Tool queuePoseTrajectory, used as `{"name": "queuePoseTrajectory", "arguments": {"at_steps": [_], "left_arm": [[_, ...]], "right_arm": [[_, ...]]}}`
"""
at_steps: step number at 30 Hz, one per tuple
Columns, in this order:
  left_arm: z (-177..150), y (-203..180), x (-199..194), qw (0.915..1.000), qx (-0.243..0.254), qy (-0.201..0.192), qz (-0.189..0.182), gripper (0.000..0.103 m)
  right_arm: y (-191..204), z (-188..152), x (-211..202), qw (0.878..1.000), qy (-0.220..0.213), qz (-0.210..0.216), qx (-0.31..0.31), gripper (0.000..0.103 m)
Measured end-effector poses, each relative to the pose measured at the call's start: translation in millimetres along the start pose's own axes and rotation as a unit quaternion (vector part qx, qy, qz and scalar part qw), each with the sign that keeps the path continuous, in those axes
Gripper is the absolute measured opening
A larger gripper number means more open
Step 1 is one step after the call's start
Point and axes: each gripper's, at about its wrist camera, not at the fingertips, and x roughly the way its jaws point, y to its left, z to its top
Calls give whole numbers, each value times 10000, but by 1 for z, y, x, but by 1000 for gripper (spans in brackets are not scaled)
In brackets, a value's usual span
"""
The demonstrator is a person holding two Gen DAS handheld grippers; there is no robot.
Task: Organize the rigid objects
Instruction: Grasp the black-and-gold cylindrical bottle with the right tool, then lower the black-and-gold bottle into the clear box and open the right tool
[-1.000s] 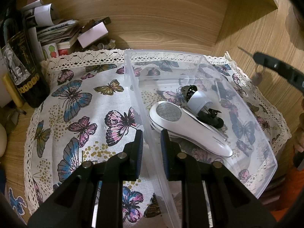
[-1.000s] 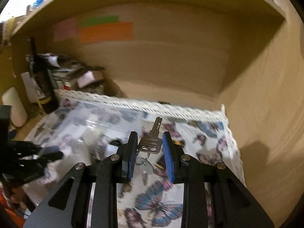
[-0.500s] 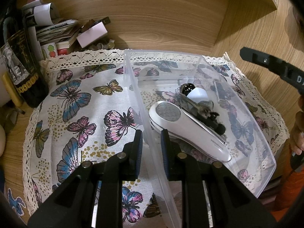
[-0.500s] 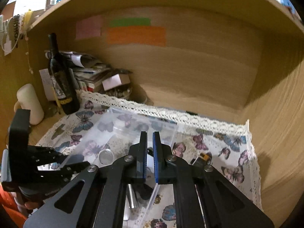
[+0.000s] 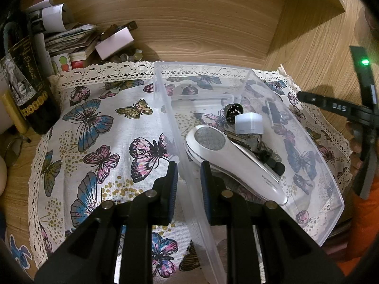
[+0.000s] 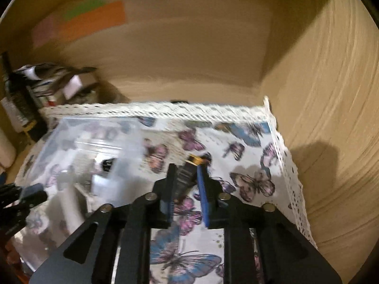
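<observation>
A clear plastic bin (image 5: 163,99) stands on a butterfly cloth (image 5: 94,142). In it lie a white handheld device (image 5: 232,161), a white cap (image 5: 248,124), a black round part (image 5: 233,111) and a bunch of keys (image 5: 258,145). My left gripper (image 5: 188,175) is shut on the bin's left wall, one finger inside and one outside. My right gripper (image 6: 187,179) is partly open over the cloth right of the bin (image 6: 94,137). A small black object with a gold end (image 6: 189,168) lies between its fingers; the view is blurred. The right gripper also shows in the left wrist view (image 5: 331,106).
A dark bottle (image 5: 26,87), stacked papers and a small white box (image 5: 113,42) crowd the back left corner. Wooden walls close the back and right (image 6: 319,94). Coloured notes (image 6: 90,21) stick on the back wall.
The right gripper let the keys go into the bin, shut, then moved right over the cloth and opened around the small black object. The left gripper stayed on the bin wall.
</observation>
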Motion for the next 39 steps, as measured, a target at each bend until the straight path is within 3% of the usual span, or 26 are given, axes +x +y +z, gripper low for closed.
{"name": "queuePoseTrajectory", "arguments": {"at_steps": [3, 12, 17, 21, 29, 39], "left_arm": [[0, 0, 0, 10000, -3, 0, -6, 19], [-1, 0, 1, 10000, 4, 11, -6, 19], [-1, 0, 1, 10000, 2, 11, -8, 19], [0, 0, 1, 10000, 5, 9, -6, 19], [0, 0, 1, 10000, 17, 10, 5, 19], [0, 0, 1, 10000, 34, 8, 36, 19]], "right_arm": [[-7, -1, 15, 9998, 159, 6, 141, 33], [7, -7, 61, 9974, 695, 202, -27, 34], [15, -10, 80, 9958, 883, 97, -206, 34], [19, -11, 80, 9965, 752, -103, -350, 21], [20, -18, 51, 9977, 523, -62, -416, 21], [37, -13, -24, 9975, -297, 196, -609, 21]]}}
